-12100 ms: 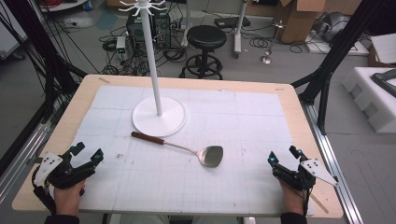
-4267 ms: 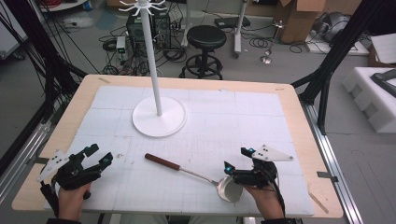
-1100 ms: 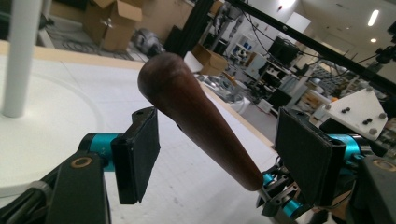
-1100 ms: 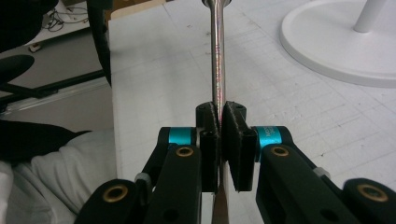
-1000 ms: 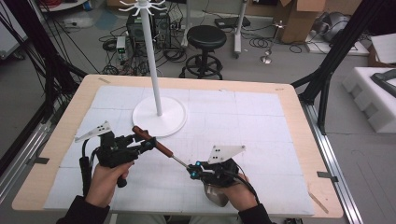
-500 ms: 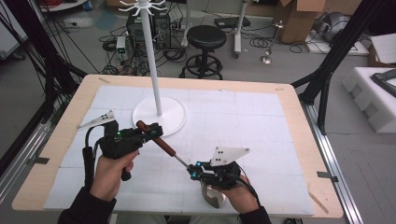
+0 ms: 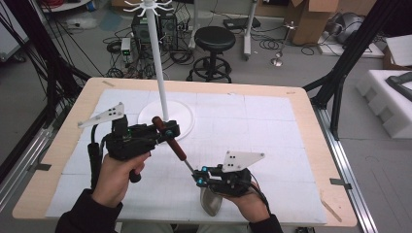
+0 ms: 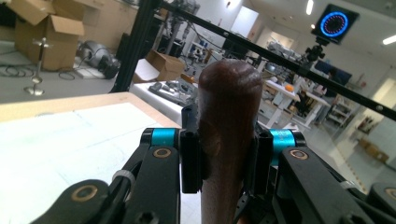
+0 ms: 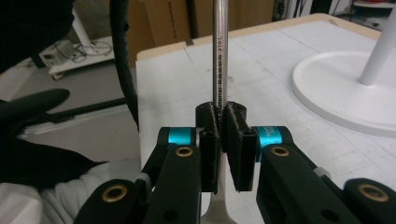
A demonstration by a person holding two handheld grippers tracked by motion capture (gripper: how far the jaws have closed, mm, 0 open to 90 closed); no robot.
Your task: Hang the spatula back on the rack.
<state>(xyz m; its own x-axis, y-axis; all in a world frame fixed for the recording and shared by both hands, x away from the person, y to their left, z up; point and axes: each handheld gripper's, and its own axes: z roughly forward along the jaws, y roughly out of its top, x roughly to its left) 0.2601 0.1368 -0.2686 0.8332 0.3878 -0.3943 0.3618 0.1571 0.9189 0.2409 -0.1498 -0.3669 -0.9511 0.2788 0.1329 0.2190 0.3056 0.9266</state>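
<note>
Spatula (image 7: pixel 180 151) spans both claws — left (image 7: pixel 167 131), right (image 7: pixel 199 177).

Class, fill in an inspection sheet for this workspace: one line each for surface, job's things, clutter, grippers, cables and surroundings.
Surface: wooden table covered by a white gridded mat.
Job's things: spatula lifted off the mat, brown wooden handle upward, metal shaft slanting down to the blade; white hook stand upright on its round base.
Clutter: nothing seen on the mat.
Grippers: left gripper has just been closing, pads pressed on the handle; right gripper clamped on the shaft.
Cables: black cable trails from the left gripper; tangled leads on the floor.
Surroundings: black stool, cardboard boxes, black frame struts.
</note>
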